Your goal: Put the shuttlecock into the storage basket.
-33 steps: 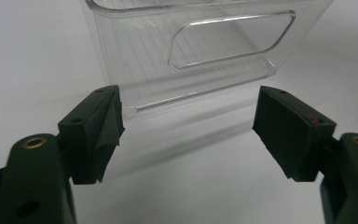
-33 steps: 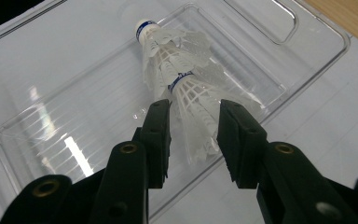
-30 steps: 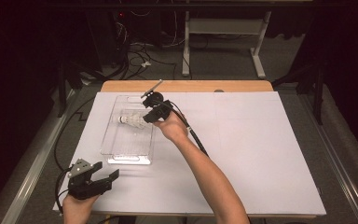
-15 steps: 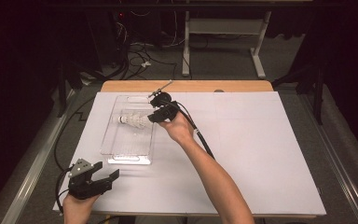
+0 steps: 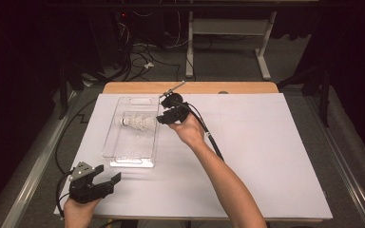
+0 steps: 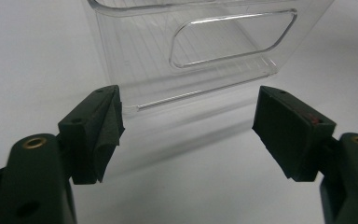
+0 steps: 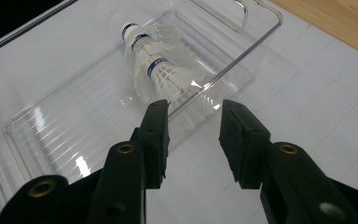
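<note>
A stack of white shuttlecocks [image 7: 156,70] with blue bands lies on its side in the far half of a clear plastic bin [image 5: 123,154], the cork end pointing away from the right hand-held gripper [image 7: 193,126] and the feather skirt toward it. In the high view the same stack [image 5: 138,123] sits against the bin's right wall, with the right hand-held gripper [image 5: 167,115] just beside that wall, over its rim. Its jaws stand partly apart with nothing between them; the feather skirt lies just beyond the tips, on the far side of the transparent wall.

The step in hand looks like either a release just finished or a reach for the stack; the pictures do not settle which. If a grasp is meant, the next move calls for lifting the jaws over the rim and closing gently on the skirt, since feathers crush easily.

The left hand-held gripper [image 5: 100,183] rests near the front-left corner of the white-covered tabletop [image 5: 275,161], well apart from the stack. Its jaws are wide open and empty, facing the bin's near end wall and handle cut-out [image 6: 233,37].
</note>
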The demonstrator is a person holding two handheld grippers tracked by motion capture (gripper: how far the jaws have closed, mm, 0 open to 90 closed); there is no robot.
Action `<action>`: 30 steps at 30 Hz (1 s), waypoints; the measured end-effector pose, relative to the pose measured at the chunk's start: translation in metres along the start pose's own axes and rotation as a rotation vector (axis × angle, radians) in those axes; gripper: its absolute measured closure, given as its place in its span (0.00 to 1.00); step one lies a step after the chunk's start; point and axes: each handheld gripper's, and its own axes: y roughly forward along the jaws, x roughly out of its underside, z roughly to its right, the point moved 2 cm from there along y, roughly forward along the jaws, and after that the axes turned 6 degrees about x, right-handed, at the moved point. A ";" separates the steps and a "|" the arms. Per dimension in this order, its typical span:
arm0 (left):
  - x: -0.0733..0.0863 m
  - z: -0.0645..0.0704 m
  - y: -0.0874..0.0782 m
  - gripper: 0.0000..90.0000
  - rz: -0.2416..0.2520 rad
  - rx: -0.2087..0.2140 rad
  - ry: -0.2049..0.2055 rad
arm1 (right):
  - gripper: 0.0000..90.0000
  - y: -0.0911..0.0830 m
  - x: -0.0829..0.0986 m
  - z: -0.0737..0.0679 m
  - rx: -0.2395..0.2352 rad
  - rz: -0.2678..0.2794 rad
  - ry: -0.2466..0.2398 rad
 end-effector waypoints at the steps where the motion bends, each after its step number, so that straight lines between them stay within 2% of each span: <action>1: 0.000 0.000 0.000 0.28 -0.001 0.000 0.001 | 0.69 0.000 0.001 0.000 0.001 0.001 0.002; 12: 0.000 0.000 0.000 0.28 -0.005 -0.003 0.002 | 0.68 -0.012 0.014 0.016 0.013 0.031 0.031; 15: 0.000 0.000 -0.001 0.28 -0.002 -0.003 0.001 | 0.68 -0.016 0.019 0.020 0.009 0.037 0.052; 19: 0.000 0.000 -0.001 0.28 0.000 -0.004 0.001 | 0.69 -0.021 0.023 0.024 0.014 0.067 0.057; 30: 0.000 0.000 -0.001 0.28 -0.003 -0.005 -0.001 | 0.69 -0.027 0.037 0.038 0.020 0.065 0.086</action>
